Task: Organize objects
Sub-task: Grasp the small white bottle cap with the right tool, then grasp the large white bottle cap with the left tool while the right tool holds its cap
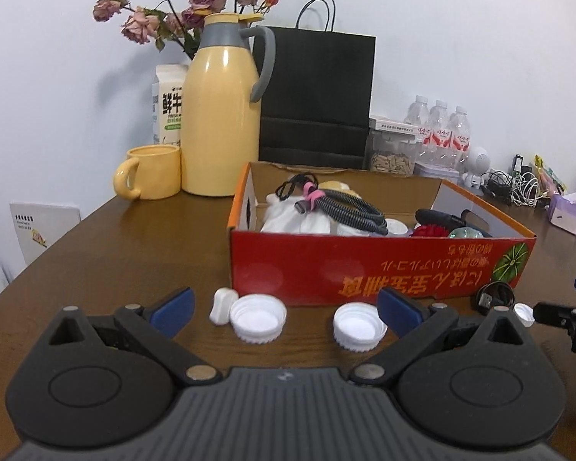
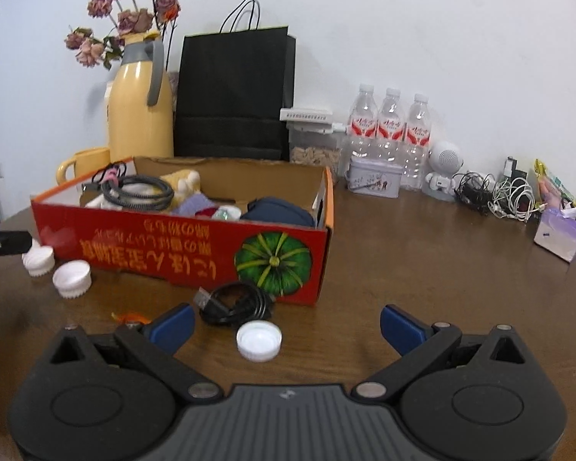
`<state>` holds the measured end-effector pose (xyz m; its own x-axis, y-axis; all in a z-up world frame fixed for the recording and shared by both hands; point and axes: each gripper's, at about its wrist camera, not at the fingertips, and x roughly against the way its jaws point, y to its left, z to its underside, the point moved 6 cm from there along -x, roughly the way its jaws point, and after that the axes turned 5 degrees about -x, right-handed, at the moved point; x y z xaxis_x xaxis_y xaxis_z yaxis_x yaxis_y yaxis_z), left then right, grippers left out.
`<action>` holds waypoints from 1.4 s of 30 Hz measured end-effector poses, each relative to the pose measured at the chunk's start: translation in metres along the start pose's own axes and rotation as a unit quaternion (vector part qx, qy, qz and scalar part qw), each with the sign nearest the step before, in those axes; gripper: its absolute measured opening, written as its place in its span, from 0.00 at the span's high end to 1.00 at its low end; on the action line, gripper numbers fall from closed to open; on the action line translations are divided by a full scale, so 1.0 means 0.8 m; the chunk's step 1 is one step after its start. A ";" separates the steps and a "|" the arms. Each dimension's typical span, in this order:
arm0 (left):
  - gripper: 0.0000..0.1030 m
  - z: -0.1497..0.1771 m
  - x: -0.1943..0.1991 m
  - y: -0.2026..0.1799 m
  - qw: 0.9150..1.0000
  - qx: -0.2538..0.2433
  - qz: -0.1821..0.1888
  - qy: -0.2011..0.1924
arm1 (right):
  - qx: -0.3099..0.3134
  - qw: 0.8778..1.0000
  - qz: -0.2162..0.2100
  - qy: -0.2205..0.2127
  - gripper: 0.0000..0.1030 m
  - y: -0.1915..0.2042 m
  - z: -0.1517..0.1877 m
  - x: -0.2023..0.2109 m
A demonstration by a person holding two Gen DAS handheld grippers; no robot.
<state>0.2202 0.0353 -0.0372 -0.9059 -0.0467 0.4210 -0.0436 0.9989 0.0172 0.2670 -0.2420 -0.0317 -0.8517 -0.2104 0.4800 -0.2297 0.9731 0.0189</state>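
On the brown worktop, loose white bottle caps and a coiled black cable lie against the red cardboard box, likely awaiting sorting inside; the left tool and right tool hover spread wide, empty

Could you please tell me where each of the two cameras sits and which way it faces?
Left wrist: on the left gripper, low over the table, facing the red box and two white caps; its open fingers and the right gripper's tip show.
Right wrist: on the right gripper, facing the box's pumpkin corner, black cable and one cap.
Shared: box, caps, yellow jug.
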 end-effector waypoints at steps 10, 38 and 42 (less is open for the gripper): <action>0.00 0.013 -0.002 0.006 1.000 0.006 0.000 0.017 | -0.019 0.996 -0.030 0.080 0.45 0.002 0.010 -0.034; 0.00 0.018 -0.013 0.020 0.998 0.037 -0.013 0.047 | -0.004 0.998 -0.042 -0.052 0.74 0.033 -0.008 0.020; 0.00 0.018 -0.014 0.025 0.998 0.044 -0.020 0.047 | -0.006 0.997 -0.043 -0.059 0.74 0.034 -0.008 0.022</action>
<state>0.2233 0.0557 -0.0542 -0.8597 -0.0821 0.5041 -0.1193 0.9920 -0.0419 0.2487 -0.2190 -0.0168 -0.8784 -0.3018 0.3705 -0.2990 0.9519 0.0667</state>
